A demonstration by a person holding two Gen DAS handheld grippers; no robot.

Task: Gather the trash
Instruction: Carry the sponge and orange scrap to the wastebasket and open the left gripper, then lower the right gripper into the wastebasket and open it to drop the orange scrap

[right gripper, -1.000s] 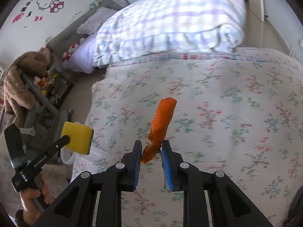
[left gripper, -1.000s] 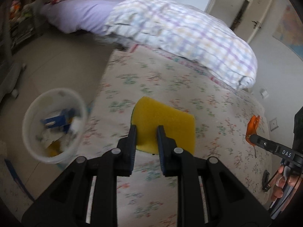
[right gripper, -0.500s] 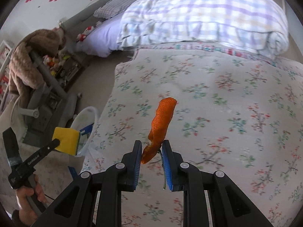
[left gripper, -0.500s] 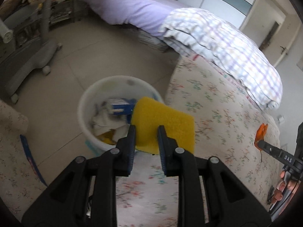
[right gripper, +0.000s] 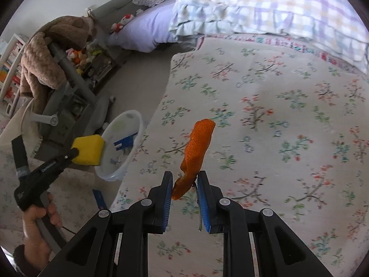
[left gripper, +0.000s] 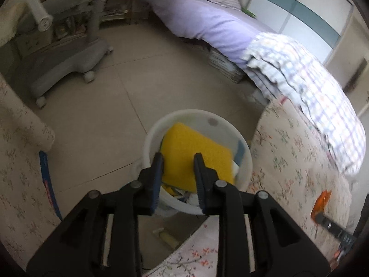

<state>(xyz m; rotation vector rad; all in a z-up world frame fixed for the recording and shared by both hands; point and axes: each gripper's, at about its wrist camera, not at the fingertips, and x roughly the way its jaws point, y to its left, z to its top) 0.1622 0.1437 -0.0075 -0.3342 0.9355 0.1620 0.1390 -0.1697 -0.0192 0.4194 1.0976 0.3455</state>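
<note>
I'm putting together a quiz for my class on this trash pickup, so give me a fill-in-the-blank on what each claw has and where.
1. The left claw, jaws opening, has a yellow ____ between them.
2. That item hangs over the white ____, which stands on the floor beside the bed.
3. The right claw is shut on an orange ____.
4. The bedspread under the right claw has a ____ print.

Missing words: sponge; bin; peel; floral
</note>
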